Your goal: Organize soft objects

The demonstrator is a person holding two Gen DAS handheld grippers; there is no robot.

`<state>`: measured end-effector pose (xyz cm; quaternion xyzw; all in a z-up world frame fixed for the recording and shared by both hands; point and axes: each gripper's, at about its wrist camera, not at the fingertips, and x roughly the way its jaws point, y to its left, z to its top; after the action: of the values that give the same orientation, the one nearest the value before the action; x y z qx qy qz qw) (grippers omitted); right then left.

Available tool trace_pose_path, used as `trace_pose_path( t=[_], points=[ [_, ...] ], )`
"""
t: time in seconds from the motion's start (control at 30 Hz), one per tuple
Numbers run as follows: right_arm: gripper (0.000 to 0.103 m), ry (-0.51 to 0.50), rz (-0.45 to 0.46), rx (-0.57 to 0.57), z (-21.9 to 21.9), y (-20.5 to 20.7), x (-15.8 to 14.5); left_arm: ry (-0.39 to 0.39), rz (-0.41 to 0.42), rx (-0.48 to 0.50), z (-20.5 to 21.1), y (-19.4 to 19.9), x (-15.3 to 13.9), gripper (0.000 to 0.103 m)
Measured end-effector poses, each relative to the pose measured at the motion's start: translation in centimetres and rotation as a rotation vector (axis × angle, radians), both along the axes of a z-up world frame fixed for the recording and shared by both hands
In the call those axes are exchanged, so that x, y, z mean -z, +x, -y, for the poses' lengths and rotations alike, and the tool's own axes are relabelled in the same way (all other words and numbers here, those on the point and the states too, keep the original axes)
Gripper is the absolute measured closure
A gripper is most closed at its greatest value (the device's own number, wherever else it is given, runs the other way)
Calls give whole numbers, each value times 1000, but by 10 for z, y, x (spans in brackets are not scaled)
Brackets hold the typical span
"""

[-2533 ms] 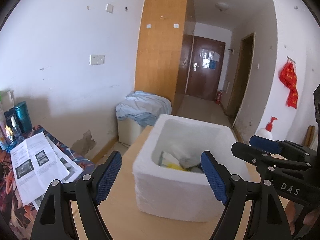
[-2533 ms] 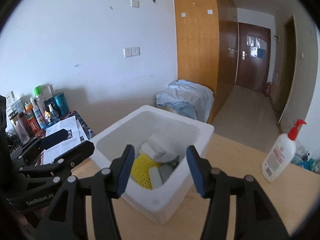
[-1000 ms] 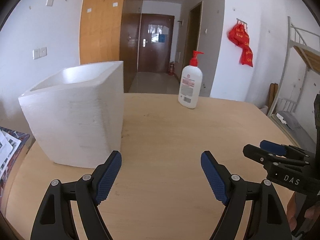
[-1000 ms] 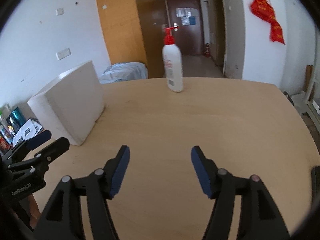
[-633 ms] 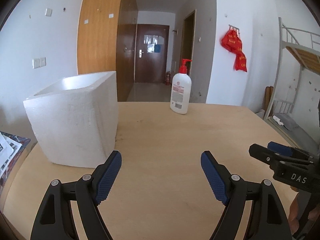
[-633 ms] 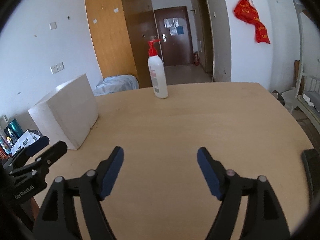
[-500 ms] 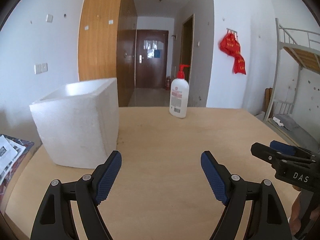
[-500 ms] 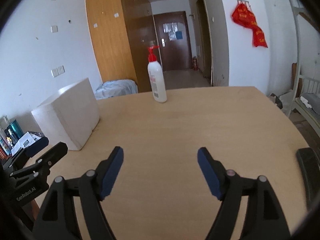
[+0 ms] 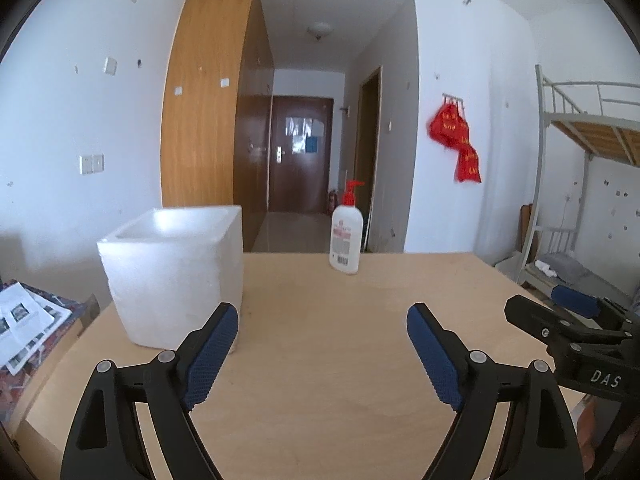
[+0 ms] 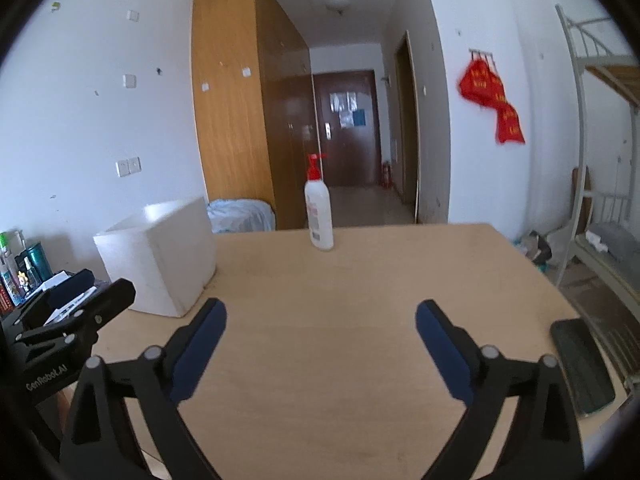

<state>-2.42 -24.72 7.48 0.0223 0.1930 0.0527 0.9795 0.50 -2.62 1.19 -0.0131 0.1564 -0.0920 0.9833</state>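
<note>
Left gripper (image 9: 322,350): jaws wide apart, holding nothing, above the bare table (image 9: 340,360).
Right gripper (image 10: 320,344): jaws also wide, nothing between them.
Foam box (image 9: 176,268): white, stands on the left part of the table; its inside is not visible from here.
Lotion bottle (image 9: 346,236): upright near the far edge, well apart from the box.
Dark flat object (image 10: 582,364): at the right table edge, perhaps a phone.

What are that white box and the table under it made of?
The white box looks like expanded foam: thick walls, a matte, faintly pebbled skin and soft rounded edges. The table seems to be light wood or wood-look board, smooth with a low sheen and faint grain; solid or veneer, I cannot tell.
</note>
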Motion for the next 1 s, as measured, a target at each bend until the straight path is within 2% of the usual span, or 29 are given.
trace_pose_path(
  t=[0.2,0.37,1.0],
  points=[
    [0,-10,58,0,-3,-19,-10,-3,68,-21,-2,-27,-11,7],
    [0,-17,82,-5,-5,-30,-12,-5,130,-42,-4,-50,-17,3],
    [0,-50,146,10,-12,-53,-17,15,157,-57,-2,-73,-20,0]
  ],
)
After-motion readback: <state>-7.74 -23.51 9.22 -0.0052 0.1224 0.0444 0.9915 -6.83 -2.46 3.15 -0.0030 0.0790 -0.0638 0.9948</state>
